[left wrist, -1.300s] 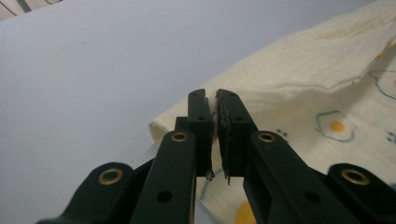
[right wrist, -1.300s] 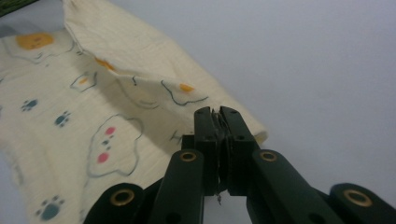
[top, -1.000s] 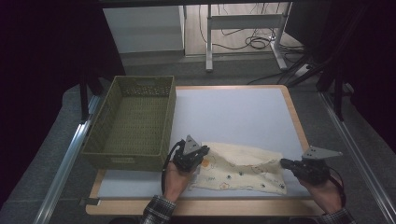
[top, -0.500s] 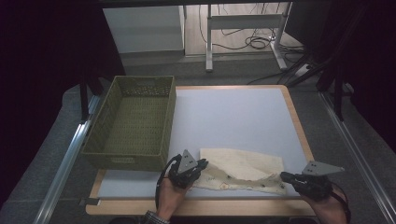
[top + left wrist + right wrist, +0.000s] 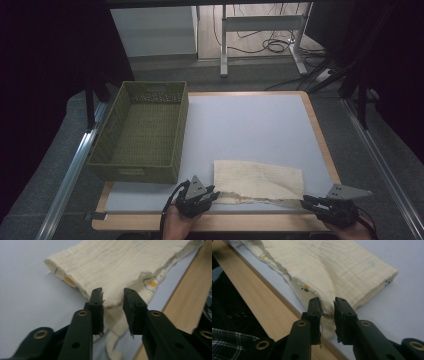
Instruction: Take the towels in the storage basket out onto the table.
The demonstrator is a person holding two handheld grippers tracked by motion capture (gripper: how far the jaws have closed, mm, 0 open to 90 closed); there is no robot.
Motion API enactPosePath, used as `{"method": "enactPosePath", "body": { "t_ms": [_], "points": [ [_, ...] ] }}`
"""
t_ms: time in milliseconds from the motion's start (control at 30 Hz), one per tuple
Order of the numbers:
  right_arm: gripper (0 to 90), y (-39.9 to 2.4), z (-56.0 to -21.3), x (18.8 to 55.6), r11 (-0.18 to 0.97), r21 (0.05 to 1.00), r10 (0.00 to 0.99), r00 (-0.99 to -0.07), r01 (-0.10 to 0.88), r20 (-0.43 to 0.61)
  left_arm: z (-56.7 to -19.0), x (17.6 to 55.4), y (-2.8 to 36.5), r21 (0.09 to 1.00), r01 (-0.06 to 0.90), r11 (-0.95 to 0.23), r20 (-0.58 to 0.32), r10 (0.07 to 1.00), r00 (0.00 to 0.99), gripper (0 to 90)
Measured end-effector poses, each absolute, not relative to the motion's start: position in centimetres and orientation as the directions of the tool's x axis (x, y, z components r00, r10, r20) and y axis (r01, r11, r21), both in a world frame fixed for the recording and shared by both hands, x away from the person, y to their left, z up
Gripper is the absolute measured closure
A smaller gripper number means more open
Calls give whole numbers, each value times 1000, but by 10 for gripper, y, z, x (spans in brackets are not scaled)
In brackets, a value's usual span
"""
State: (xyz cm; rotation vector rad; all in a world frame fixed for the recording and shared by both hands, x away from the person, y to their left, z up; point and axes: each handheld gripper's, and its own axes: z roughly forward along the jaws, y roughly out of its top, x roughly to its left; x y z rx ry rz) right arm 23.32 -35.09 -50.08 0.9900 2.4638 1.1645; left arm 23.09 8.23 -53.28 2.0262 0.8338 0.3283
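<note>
- Between the parted fingers of the left gripper [image 5: 199, 196] and right gripper [image 5: 325, 206]: near edge of the folded cloth [image 5: 257, 181], released, pads clear; jaws just been opening.
- Cloth's long axis spans gripper to gripper; both equally near.

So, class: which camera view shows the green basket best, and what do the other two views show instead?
The high view: the green basket appears whole there, on the table's left side. The left gripper view and right gripper view look along their jaws at the cream cloth instead.
</note>
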Motion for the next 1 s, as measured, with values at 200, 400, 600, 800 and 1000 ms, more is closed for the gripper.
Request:
{"method": "enactPosePath", "body": {
  "t_ms": [200, 400, 600, 800, 1000],
  "points": [
    [699, -358, -486, 223, 462, 756, 671, -740, 464, 43, -521, 225, 91, 832, 424, -357, -86, 673, 735, 561],
    [699, -358, -484, 237, 443, 765, 689, -724, 468, 44, -523, 237, 76, 822, 426, -379, -103, 636, 765, 578],
    [698, -346, -496, 251, 451, 759, 681, -730, 470, 48, -531, 245, 67, 816, 409, -410, -118, 574, 810, 616],
    [693, -339, -505, 252, 461, 750, 670, -740, 475, 58, -540, 246, 69, 792, 408, -453, -95, 570, 816, 628],
    [684, -342, -499, 239, 449, 760, 631, -769, 470, 103, -540, 246, 75, 799, 417, -434, -112, 574, 811, 611]
  ]
}}
